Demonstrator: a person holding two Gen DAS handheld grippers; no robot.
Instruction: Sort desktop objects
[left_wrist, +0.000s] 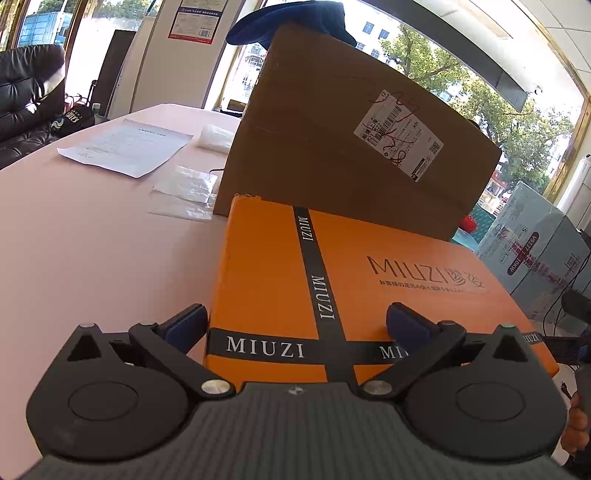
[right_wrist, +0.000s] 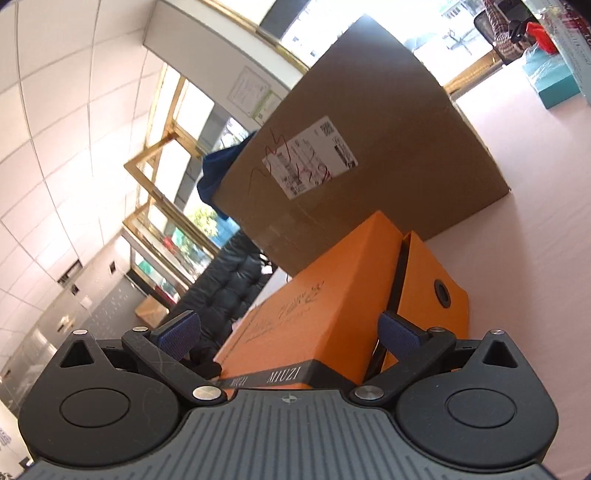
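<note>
We hold both grippers wide around the orange MIUZI box (left_wrist: 354, 288) — left gripper (left_wrist: 297, 323) near its left corner, right gripper (right_wrist: 290, 332) rolled sideways — probably to lift it; the brown carton (left_wrist: 351, 147) stands just beyond.

The orange box (left_wrist: 266, 280) is smooth matt card crossed by a black woven-looking ribbon (left_wrist: 321, 295). Behind it the big carton (left_wrist: 314, 147) is plain brown corrugated cardboard with a glossy paper label (left_wrist: 400, 136). The counter (left_wrist: 92, 240) is smooth, pale pink and matt. Clear plastic bags (left_wrist: 186, 192) shine beside a paper sheet (left_wrist: 125, 147).
</note>
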